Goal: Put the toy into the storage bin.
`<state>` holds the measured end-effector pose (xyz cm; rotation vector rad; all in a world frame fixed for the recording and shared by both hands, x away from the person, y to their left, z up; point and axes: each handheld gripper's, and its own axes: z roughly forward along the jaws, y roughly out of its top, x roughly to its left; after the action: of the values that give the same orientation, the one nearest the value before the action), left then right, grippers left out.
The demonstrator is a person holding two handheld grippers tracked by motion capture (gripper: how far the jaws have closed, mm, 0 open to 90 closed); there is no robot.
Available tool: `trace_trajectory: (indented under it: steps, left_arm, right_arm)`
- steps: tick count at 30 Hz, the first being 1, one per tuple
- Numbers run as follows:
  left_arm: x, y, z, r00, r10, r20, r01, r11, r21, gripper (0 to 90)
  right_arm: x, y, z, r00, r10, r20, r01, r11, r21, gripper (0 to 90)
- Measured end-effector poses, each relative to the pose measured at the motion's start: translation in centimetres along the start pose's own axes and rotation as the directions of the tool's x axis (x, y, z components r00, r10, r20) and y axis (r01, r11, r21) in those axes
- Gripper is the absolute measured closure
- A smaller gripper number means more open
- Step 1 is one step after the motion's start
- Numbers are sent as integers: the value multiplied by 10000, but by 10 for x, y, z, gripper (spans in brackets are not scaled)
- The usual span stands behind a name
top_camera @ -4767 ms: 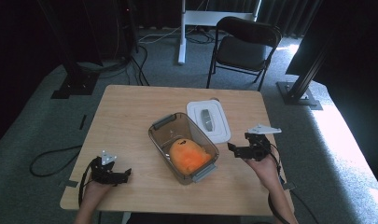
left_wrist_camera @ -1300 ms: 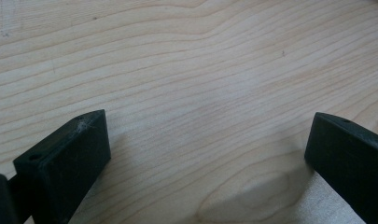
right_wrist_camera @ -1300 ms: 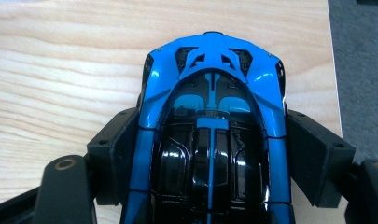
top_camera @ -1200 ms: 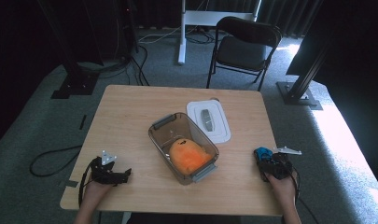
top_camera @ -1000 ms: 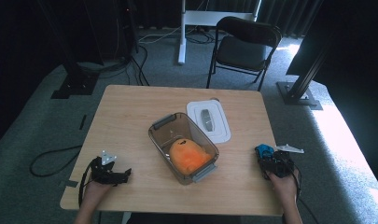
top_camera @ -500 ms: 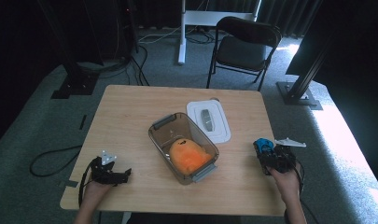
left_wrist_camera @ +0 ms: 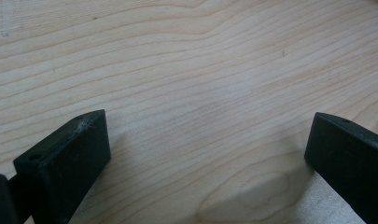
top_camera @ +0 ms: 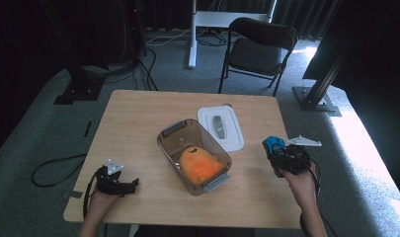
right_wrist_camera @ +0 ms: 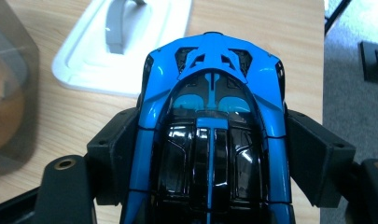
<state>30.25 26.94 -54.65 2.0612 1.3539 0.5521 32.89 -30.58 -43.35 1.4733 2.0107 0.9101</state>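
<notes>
Right tongs [right_wrist_camera: 210, 154] clenched on one glossy blue-black toy car [right_wrist_camera: 210, 116]. Left tongs [left_wrist_camera: 205, 158] released, resting on wooden counter [top_camera: 138, 123]. One clear plastic bin [top_camera: 173, 136], one white lid [top_camera: 234, 140], one orange plush [top_camera: 200, 165].

Dim room, dark backdrop; bright daylight patch on floor [top_camera: 365, 148] at right; gripper views sharp, soft shadows.

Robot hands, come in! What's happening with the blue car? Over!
Right gripper shut on blue toy car, above table edge. Left gripper open, on table. Open bin nearby, nothing blocking.
</notes>
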Motion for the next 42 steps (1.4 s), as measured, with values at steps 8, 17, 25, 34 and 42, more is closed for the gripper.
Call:
trace_trajectory:
  steps: [8,17,25,34,42]
  left_arm:
    - [0,0,0,10000,2,-3,-2,10000,-2,5]
    - [0,0,0,10000,-8,-2,8,10000,-11,5]
    - [0,0,0,10000,7,-5,-7,10000,-2,5]
    - [0,0,0,10000,4,-2,-4,10000,-2,5]
    - [0,0,0,10000,3,-9,-3,10000,-14,5]
  right_arm:
    - [13,21,-7,9986,-415,-327,406,9988,-276,249]
    - [29,37,-9,9937,-817,-762,786,9960,-426,248]
    - [44,49,-7,9886,-1151,-970,1102,9924,-547,248]
    - [67,67,-5,9772,-1598,-1397,1505,9858,-749,248]
    - [91,79,1,9608,-2114,-1791,2002,9766,-789,248]
